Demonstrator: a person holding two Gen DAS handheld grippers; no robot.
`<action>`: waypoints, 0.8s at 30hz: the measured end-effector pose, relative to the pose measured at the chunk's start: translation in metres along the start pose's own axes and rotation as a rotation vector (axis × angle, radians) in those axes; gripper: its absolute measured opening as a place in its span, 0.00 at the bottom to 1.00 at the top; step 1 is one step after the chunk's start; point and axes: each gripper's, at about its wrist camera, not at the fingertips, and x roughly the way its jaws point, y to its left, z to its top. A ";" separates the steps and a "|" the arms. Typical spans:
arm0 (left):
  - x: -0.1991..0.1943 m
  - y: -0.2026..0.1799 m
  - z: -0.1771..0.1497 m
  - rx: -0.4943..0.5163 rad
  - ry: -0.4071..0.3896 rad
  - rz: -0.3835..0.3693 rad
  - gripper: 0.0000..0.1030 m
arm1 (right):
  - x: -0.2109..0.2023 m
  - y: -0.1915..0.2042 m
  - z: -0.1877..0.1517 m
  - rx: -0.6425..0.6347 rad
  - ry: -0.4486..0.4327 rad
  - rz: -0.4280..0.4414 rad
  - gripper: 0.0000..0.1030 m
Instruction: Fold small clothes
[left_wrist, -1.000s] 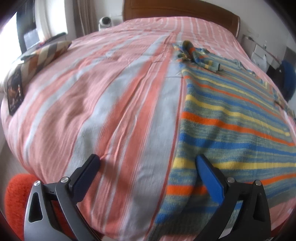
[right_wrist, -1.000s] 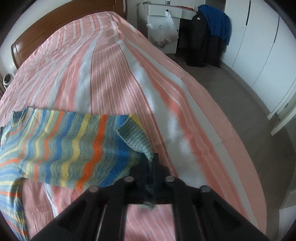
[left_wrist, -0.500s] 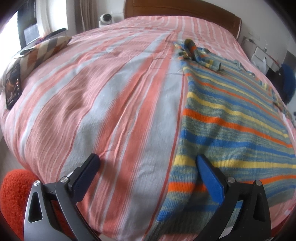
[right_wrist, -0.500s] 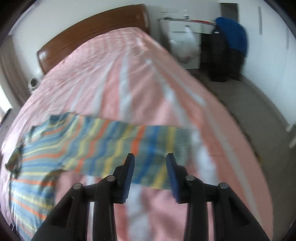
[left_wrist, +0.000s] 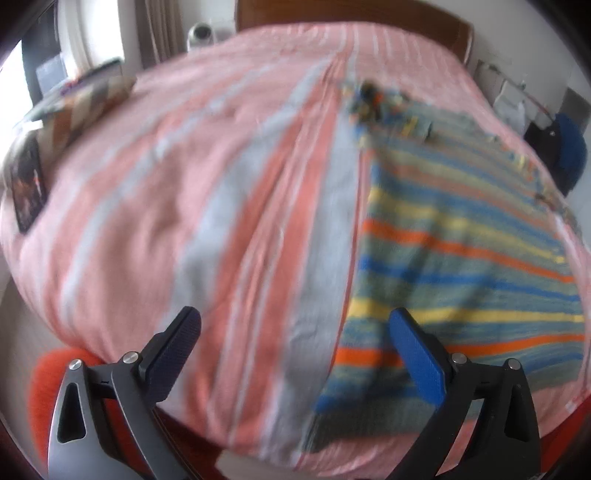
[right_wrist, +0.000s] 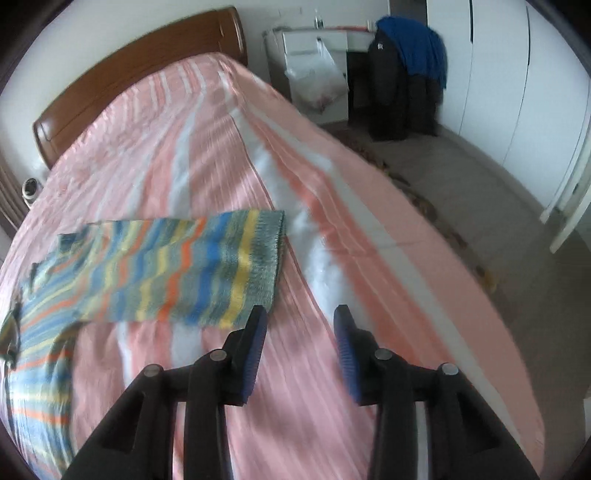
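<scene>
Left wrist view: left gripper (left_wrist: 295, 328) open as before, hovering over the striped sweater's (left_wrist: 461, 258) near hem on the bed (left_wrist: 184, 203); bare cover to the left.

Right wrist view: right gripper (right_wrist: 299, 328) has released the sleeve (right_wrist: 207, 273), jaws now apart, empty. Sleeve lies flat, spread rightward, so folding can begin. Free bed far and right.

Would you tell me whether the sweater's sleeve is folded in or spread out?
Spread out: the sleeve lies flat, extended sideways across the bedspread.
</scene>
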 end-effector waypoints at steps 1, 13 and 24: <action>-0.012 0.000 0.010 0.019 -0.039 -0.008 0.99 | -0.014 0.001 -0.008 -0.012 -0.019 0.022 0.42; 0.027 -0.126 0.156 0.599 -0.125 -0.165 0.95 | -0.091 0.077 -0.129 -0.164 -0.101 0.252 0.53; 0.155 -0.117 0.199 0.284 0.096 -0.108 0.10 | -0.094 0.122 -0.175 -0.270 -0.104 0.310 0.53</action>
